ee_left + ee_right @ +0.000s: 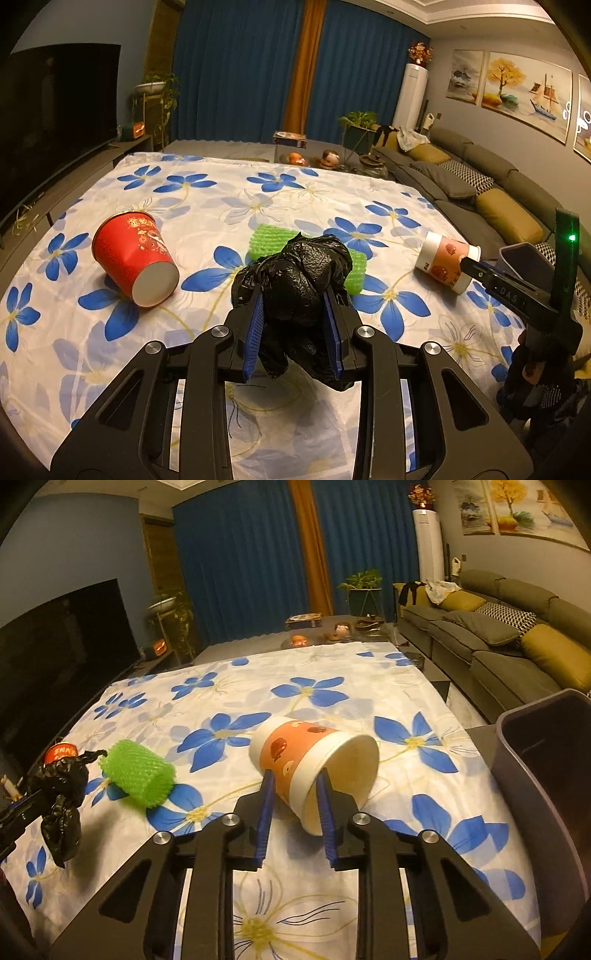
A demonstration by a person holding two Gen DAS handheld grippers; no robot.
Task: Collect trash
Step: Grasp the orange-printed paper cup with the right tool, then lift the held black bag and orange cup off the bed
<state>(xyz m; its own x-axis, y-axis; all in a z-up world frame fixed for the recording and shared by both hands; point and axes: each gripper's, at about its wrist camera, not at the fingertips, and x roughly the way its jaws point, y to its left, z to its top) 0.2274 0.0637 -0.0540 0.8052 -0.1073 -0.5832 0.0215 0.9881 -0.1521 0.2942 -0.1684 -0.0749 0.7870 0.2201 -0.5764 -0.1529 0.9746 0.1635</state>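
The left gripper (295, 295) has its jaws squeezed tight on a crumpled black plastic bag (299, 273), held up over the flowery tablecloth (229, 199); just behind the bag lies a green foam net (266, 240), and a red paper cup (135, 256) lies on its side off to the left. The right gripper (295, 779) has its jaws closed on the rim of an orange and white paper cup (306, 760) that is tipped on its side, maybe just touching the cloth; a dark bin (546, 775) stands near it at the table's right edge.
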